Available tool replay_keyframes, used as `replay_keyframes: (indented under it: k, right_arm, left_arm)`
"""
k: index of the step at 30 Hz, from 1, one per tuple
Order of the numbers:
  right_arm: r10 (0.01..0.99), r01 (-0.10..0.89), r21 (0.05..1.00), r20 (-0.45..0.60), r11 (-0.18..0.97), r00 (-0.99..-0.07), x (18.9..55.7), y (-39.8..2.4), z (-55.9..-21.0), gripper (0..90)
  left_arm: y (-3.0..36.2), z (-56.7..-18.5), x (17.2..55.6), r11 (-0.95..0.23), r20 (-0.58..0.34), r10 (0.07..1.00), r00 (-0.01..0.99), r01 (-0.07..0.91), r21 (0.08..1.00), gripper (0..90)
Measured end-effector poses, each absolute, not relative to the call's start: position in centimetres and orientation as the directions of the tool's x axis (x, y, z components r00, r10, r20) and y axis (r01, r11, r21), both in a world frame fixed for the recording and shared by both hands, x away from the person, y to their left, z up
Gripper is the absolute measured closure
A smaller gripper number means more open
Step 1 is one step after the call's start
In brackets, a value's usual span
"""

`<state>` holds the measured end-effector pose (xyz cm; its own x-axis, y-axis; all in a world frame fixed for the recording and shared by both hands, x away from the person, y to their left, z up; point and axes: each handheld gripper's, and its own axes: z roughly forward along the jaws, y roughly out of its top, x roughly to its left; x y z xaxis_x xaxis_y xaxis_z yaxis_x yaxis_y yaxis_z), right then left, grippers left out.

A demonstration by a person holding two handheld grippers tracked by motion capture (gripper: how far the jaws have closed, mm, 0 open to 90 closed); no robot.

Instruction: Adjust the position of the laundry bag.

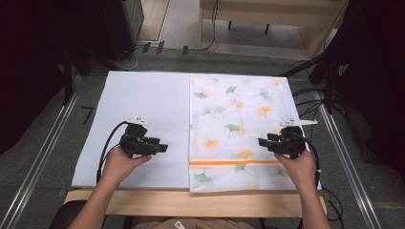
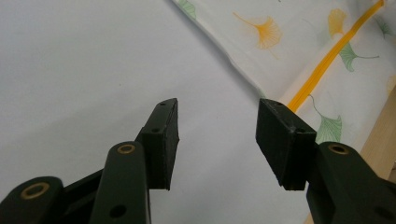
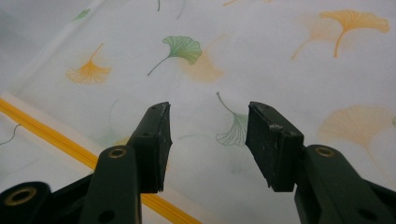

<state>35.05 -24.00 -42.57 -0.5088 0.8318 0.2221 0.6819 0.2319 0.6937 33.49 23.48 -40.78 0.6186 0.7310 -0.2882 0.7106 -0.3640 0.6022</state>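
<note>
Left gripper (image 1: 162,148) is held over the white mat (image 1: 143,109), jaws parted, nothing between them. Right gripper (image 1: 262,141) is held above the leaf-printed cloth (image 1: 234,119), which is spread on the mat's right half; jaws parted, empty.

no words, numbers, brand names or labels can be read anywhere here. the cloth (image 1: 239,129) carries printed ginkgo leaves in green and orange and one orange stripe, none of it lettering. a small white tag (image 1: 179,224) at the bottom edge of the high view is too small to read.
</note>
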Motion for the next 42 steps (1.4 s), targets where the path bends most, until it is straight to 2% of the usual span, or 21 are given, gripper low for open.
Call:
replay_keyframes:
  k: [6, 17, 26, 42]
  right_arm:
    - [0.826, 0.673, 0.697, 0.211, 0.248, -0.523, 35.8, -24.2, -42.5, 50.7]
    - [0.825, 0.682, 0.681, 0.206, 0.265, -0.526, 36.5, -24.4, -42.8, 49.6]
    - [0.822, 0.688, 0.668, 0.201, 0.283, -0.533, 36.5, -24.3, -43.0, 48.7]
    - [0.816, 0.695, 0.653, 0.202, 0.301, -0.542, 36.6, -24.0, -43.3, 47.1]
  left_arm:
    - [23.3, -40.8, 33.7, -0.367, -0.286, 0.726, 0.626, 0.704, 0.608, 44.6]
    - [23.6, -40.9, 33.8, -0.362, -0.297, 0.731, 0.614, 0.719, 0.594, 48.9]
    - [23.5, -41.0, 33.9, -0.357, -0.299, 0.732, 0.612, 0.719, 0.596, 42.7]
    - [22.8, -40.8, 33.8, -0.353, -0.311, 0.725, 0.614, 0.720, 0.597, 41.6]
